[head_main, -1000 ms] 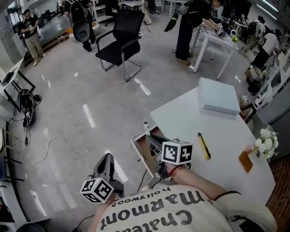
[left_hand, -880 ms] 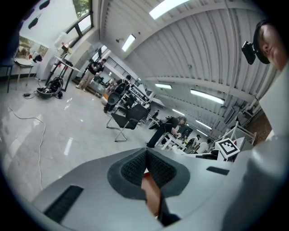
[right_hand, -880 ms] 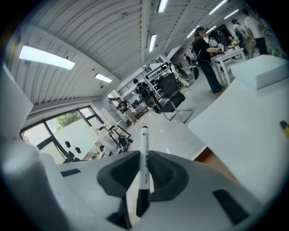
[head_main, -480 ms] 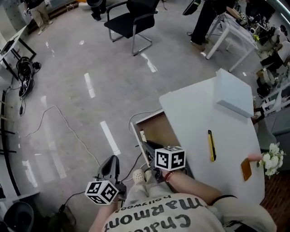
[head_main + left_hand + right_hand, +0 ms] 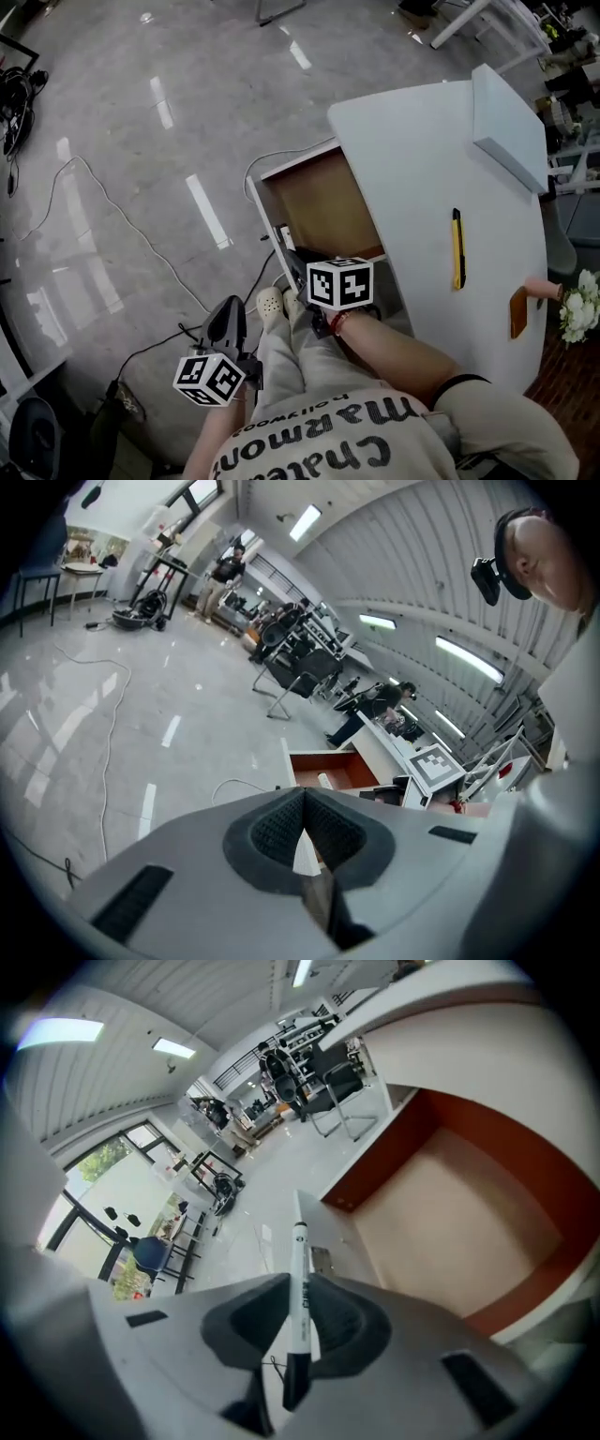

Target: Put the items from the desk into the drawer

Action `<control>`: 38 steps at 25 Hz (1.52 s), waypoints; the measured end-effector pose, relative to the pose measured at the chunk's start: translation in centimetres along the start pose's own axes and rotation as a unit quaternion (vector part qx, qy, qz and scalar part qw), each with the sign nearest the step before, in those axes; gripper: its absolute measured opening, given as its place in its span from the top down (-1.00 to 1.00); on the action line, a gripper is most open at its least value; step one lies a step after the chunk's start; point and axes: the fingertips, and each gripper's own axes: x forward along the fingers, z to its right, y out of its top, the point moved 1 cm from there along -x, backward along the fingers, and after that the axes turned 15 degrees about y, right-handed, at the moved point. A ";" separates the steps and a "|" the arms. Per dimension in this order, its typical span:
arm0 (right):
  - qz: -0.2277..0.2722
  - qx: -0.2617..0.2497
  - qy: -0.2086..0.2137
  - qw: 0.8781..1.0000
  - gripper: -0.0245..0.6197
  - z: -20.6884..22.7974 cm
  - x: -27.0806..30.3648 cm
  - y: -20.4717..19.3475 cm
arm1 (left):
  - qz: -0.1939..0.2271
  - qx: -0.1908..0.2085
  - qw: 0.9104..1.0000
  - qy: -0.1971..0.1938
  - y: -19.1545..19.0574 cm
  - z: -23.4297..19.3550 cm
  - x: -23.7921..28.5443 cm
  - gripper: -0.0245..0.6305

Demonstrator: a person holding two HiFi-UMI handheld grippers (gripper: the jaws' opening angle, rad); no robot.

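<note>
The wooden drawer (image 5: 323,208) stands pulled out from the white desk (image 5: 412,150), and its bottom (image 5: 469,1232) is bare. My right gripper (image 5: 287,255) hangs over the drawer's near left corner, shut on a white marker pen (image 5: 298,1297) with a black cap. The pen's tip (image 5: 283,236) points along the drawer's side wall. My left gripper (image 5: 225,311) is lower left, over the floor, shut (image 5: 303,799) with nothing in it. On the desk lie a yellow utility knife (image 5: 457,248) and a small orange-brown item (image 5: 517,312).
A flat white box (image 5: 506,117) lies at the desk's far end, and white flowers (image 5: 581,314) are at the right edge. A cable (image 5: 112,206) runs across the grey floor. The person's shoes (image 5: 272,300) are just in front of the drawer.
Both grippers have sunk, and the head view has tilted further down. The right gripper, still gripping the marker, has come down to the open drawer's near corner.
</note>
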 end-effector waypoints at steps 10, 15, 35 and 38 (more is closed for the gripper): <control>-0.046 -0.005 -0.066 0.997 0.71 7.4 3.0 -2.6 | -0.026 0.020 0.999 0.028 -2.4 -4.6 2.3 0.92; -0.063 -0.023 -0.078 0.995 0.71 8.9 5.0 -2.3 | -0.044 0.010 0.998 0.043 -3.6 -6.6 2.7 0.92; -0.071 0.061 -0.132 0.987 0.70 14.5 8.4 -2.3 | -0.064 -0.002 0.996 0.058 -3.8 -9.1 4.6 0.92; -0.072 0.063 -0.136 0.986 0.70 14.9 8.7 -2.3 | -0.060 -0.004 0.996 0.061 -3.3 -9.5 5.1 0.92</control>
